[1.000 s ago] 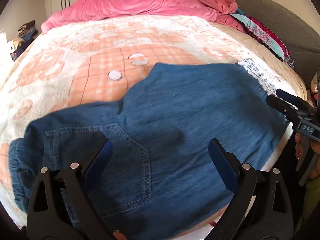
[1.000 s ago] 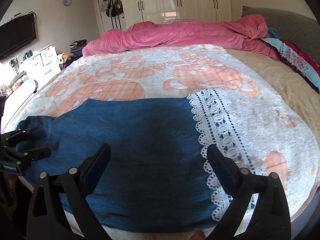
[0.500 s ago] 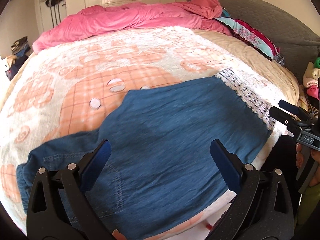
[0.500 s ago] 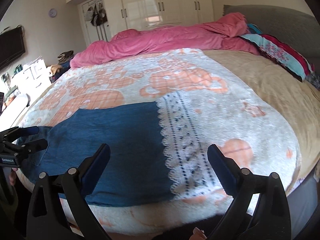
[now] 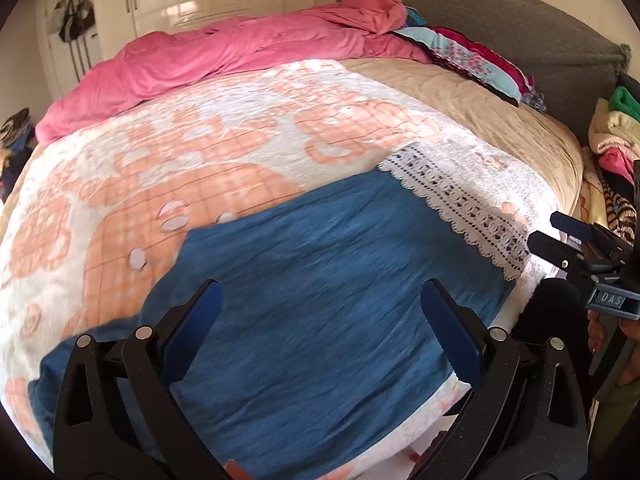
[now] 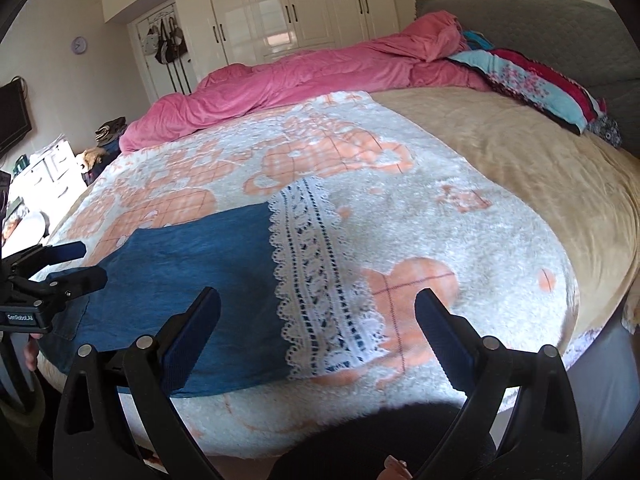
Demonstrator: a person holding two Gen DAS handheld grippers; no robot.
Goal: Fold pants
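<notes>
Denim pants (image 5: 320, 288) are lying flat near the front edge of the bed (image 6: 540, 184), on a white-and-orange fleece blanket (image 5: 208, 152). Lace hem (image 6: 316, 264) is pointing toward the headboard side, waist toward the person's left.

Left gripper (image 5: 318, 328) is hovering above the middle of the denim, jaws spread wide, holding nothing. Right gripper (image 6: 318, 328) is hovering off the near edge of the bed, over the lace hem and bare blanket, also wide apart and empty. Neither one is touching cloth.

Judging the step: the pants look already folded leg over leg (only one broad panel is showing), so a crosswise fold, hem toward waist, seems to be next.

Risks from here:
- The right gripper is sitting partly over blanket; closing there could be pinching fleece along with lace, dragging the blanket up with the fold.
- Lace is open-work and could be snagging on a pad.
- Grabbing only the top layer would be peeling the legs apart instead of folding them together.
- The denim is lying close to the mattress edge; a pull toward the person could be sliding it off.
</notes>
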